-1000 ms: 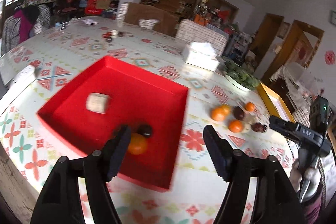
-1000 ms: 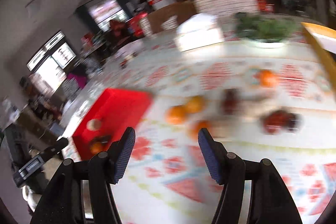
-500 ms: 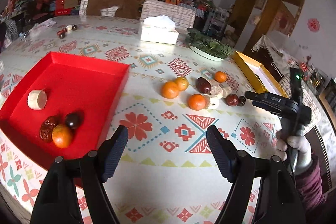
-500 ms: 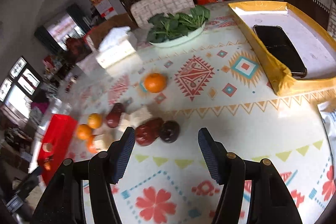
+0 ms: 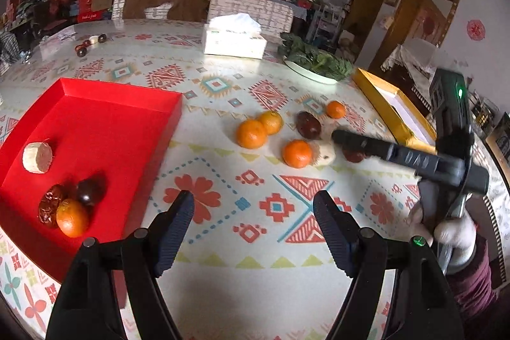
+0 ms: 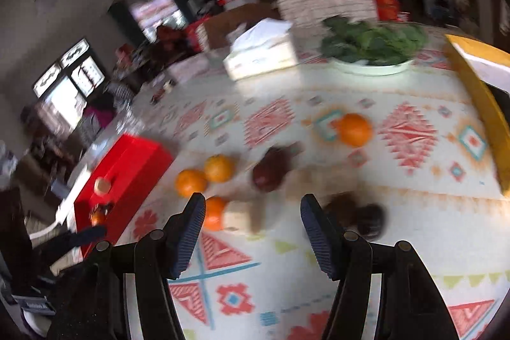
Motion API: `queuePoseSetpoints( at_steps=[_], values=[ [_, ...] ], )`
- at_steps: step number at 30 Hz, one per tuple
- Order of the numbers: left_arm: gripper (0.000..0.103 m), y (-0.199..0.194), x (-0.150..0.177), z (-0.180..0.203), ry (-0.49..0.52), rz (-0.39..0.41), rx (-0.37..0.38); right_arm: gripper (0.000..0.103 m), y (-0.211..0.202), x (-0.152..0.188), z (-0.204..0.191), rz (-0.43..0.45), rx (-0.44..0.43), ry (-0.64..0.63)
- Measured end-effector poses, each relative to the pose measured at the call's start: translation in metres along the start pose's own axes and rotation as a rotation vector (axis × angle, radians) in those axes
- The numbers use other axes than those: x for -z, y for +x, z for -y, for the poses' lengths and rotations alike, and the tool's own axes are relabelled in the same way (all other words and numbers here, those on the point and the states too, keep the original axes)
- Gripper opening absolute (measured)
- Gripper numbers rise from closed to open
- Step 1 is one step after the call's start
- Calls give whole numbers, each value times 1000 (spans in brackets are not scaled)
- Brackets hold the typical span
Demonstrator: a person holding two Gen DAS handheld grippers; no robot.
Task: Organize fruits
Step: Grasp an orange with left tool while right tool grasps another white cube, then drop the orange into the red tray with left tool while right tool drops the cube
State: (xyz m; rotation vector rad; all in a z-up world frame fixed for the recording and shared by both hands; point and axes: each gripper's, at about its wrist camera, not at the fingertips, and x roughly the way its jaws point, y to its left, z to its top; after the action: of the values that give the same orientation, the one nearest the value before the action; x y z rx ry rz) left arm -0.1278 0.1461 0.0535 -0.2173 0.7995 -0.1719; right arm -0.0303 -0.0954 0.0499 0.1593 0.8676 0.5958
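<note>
A: Which gripper is better placed for the next fruit?

B: The right gripper [image 6: 250, 214], by the look of it. Its jaws are closing with nothing pressed between the pads, and the pale chunk [image 6: 240, 214] lies just ahead of them, slightly toward the left finger, with an orange [image 6: 213, 212] touching that chunk's left side. The view is blurred, so the chunk's long axis cannot be told.

A: And the left gripper [image 5: 253, 220]?

B: It hangs wide and empty over bare tablecloth [image 5: 255, 244]. The loose fruit sits well ahead of it and to its right; the red tray [image 5: 105, 129] lies ahead to its left.

A: How many of each?

B: On the cloth, four oranges: a touching pair [image 5: 258, 129], one by the chunk, one farther off [image 5: 335, 109]. One large dark fruit [image 5: 308, 125], plus two small dark ones [image 6: 360, 215] just right of the right gripper's fingers. In the tray: one orange [image 5: 72, 217], two dark fruits [image 5: 73, 195] and one pale chunk [image 5: 37, 157].
</note>
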Motion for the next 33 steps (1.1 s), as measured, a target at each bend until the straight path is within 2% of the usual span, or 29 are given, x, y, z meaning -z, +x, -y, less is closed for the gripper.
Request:
queuePoseSetpoints(
  at_steps=[5,9,14,18,21,26,27,29,30,33],
  values=[
    [76,0,-10,-13,-24,15,-22,42,28,5,-11,-66,58,-18],
    [76,4,-19,-15,-24,30,-22,28,28,8,0,-66,29,35],
    [76,28,-44,-11,-15,21,-7,28,21,9,14,-47,18,96],
    [76,65,-61,-8,-18,-34,11,28,15,8,22,-30,6,125],
    [71,91,-65,-6,-15,-75,14,28,11,9,26,-22,-5,138],
    [69,118,-60,0,16,-123,17,28,11,10,27,-22,-15,141],
    [62,121,-59,0,15,-130,20,28,11,10,27,-24,-16,141],
    [39,122,-57,1,31,-121,7,28,11,10,27,-24,-16,138],
    [34,122,-57,1,30,-120,17,28,11,10,27,-23,-16,137],
    [34,119,-56,-1,25,-109,12,28,12,10,27,-22,-16,139]
  ],
)
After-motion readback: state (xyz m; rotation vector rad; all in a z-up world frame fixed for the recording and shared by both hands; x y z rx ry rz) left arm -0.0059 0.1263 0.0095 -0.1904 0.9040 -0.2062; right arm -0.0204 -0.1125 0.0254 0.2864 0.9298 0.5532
